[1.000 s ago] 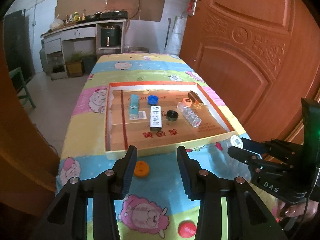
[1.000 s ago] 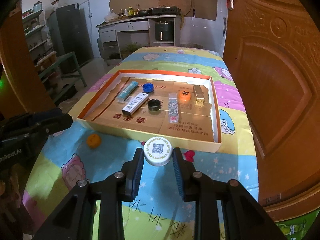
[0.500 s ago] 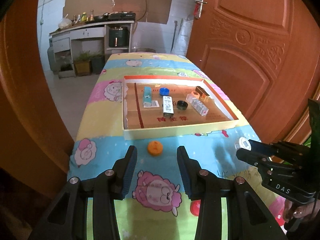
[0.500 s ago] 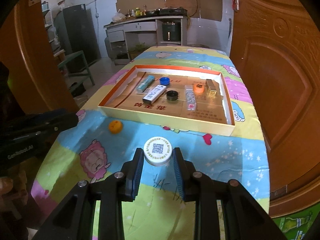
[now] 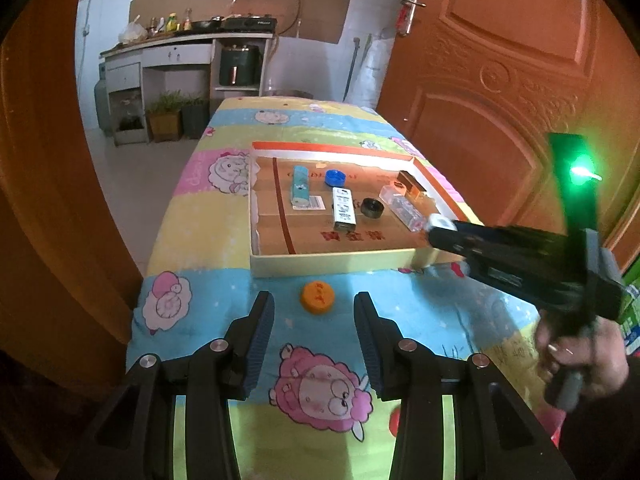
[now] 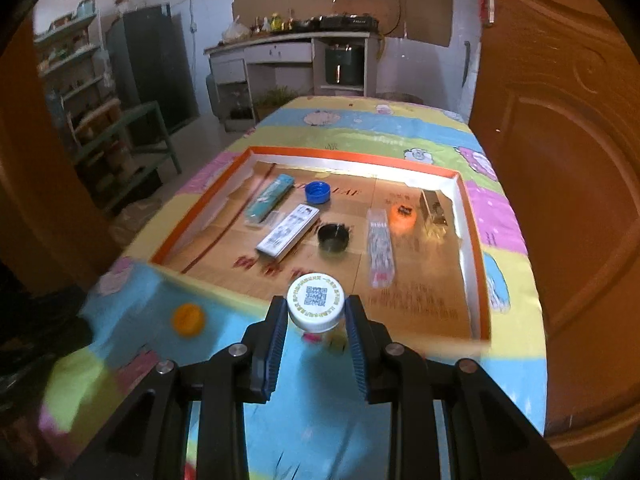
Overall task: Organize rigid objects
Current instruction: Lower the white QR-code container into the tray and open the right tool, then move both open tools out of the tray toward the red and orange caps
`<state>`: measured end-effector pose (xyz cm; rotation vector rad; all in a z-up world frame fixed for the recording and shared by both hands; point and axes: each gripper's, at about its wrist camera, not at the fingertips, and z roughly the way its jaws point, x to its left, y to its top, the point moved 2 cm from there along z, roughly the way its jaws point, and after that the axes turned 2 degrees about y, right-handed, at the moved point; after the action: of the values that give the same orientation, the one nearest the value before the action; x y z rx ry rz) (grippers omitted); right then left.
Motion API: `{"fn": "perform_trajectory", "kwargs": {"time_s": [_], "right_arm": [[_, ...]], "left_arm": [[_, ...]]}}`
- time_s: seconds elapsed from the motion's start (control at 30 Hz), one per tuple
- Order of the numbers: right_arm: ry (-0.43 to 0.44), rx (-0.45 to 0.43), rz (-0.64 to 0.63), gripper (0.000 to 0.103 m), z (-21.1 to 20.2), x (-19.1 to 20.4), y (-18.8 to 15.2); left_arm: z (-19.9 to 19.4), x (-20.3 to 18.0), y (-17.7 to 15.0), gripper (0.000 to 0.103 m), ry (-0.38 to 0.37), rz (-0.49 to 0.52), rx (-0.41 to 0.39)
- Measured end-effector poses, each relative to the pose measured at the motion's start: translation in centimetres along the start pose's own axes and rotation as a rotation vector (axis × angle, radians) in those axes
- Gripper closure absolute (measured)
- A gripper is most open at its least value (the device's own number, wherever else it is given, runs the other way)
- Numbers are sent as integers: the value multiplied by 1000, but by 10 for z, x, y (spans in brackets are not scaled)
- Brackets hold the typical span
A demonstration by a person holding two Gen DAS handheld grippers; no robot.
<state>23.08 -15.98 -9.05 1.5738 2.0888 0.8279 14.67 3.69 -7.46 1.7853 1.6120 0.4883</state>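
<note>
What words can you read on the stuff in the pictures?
"黄金葉": red print on the tray floor, blurry, so a best reading.
White cap in the right gripper: a QR code; ring text too small.
White box, clear case: print too blurred.

Tray [image 6: 472,240] sits mid-table w/ boxes & caps inside, loose cap [image 6: 188,319] on cloth [image 6: 420,128] just near of tray's left corner, counter [image 6: 280,40] far behind, door [image 6: 560,160] right.
</note>
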Motion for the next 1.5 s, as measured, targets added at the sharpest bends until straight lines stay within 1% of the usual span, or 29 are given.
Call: {"fn": "perform_trajectory", "kwargs": {"time_s": [0.17,0.33,0.43,0.47,0.5,0.53,0.57,0.77,0.93,1.1,1.27,1.5], "right_arm": [[-33,80,-20,73,48,-7,16],[-42,124,-6,73,68,-13,17],[-42,132,-3,71,73,-14,17],[-38,134,-2,69,75,-14,18],[-37,132,-1,64,75,-14,18],[-34,127,4,61,74,-15,18],[-31,120,11,57,73,-16,18],[-19,79,36,57,57,-15,16],[-14,59,45,56,39,-9,6],[-12,44,41,56,14,4,-13],[18,33,46,56,-12,21,-33],[28,11,41,56,-41,42,-54]], "left_arm": [[12,5,9,60,-2,-11,6],[23,9,11,60,-2,-15,13],[30,12,11,60,-8,-21,22],[31,12,11,60,-9,-23,24],[33,13,11,60,-12,-24,28],[34,13,10,60,-13,-25,30],[35,14,10,60,-13,-25,31],[36,16,8,60,-15,-30,33],[34,15,4,60,-3,-20,35],[31,16,-3,60,11,-17,24],[24,17,-10,60,15,-25,12],[11,15,-19,60,15,-22,-4]]}}
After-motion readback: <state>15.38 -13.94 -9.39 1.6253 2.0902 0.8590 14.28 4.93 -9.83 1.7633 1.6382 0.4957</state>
